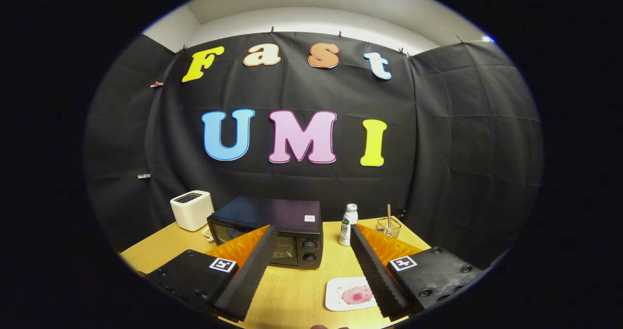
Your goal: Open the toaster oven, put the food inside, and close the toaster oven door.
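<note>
Pale wood-grain tabletop (292,290), foreground. Hand-held gripper (311,263): fingers spread wide apart, gripping nothing, hovering above the tabletop. Small white square plate (336,297) bearing a round pink piece of food (357,295), lying just inside the right finger. Black boxy toaster oven (287,231) with two round knobs, door closed, just ahead of the left finger. White plastic bottle (347,224) and wire holder (388,227) with a wooden stick, beyond the right finger. White pop-up toaster (191,210), beside the oven's far left. Black cloth wall (462,149) behind; pale ceiling above.
</note>
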{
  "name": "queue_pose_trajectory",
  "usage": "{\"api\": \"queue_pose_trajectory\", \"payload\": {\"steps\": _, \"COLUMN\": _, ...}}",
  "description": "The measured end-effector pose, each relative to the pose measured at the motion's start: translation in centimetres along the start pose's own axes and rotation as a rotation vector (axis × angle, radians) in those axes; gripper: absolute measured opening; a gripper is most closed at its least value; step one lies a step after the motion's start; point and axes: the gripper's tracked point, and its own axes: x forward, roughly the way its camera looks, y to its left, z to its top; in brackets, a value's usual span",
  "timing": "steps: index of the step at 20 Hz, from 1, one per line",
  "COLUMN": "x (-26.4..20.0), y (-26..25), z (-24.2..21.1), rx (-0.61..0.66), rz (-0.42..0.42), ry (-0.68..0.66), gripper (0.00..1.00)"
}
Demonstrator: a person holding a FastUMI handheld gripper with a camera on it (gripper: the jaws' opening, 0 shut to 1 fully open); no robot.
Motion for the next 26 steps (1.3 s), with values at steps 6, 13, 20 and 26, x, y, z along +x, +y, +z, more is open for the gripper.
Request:
{"api": "queue_pose_trajectory", "payload": {"steps": 6, "x": 0.9, "y": -1.0, "z": -0.1, "rx": -0.005, "rz": -0.009, "ry": 0.012, "gripper": 0.98}}
{"api": "queue_pose_trajectory", "payload": {"steps": 13, "x": 3.0, "y": -0.4, "z": -0.7, "rx": 0.000, "rz": -0.024, "ry": 0.045, "gripper": 0.98}}
{"api": "queue_pose_trajectory", "payload": {"steps": 20, "x": 7.9, "y": 4.2, "z": -0.1, "rx": 0.033, "rz": 0.003, "ry": 0.023, "gripper": 0.98}}
{"api": "queue_pose_trajectory", "payload": {"steps": 26, "x": 13.0, "y": 8.7, "z": -1.8, "rx": 0.049, "rz": 0.008, "ry": 0.048, "gripper": 0.98}}
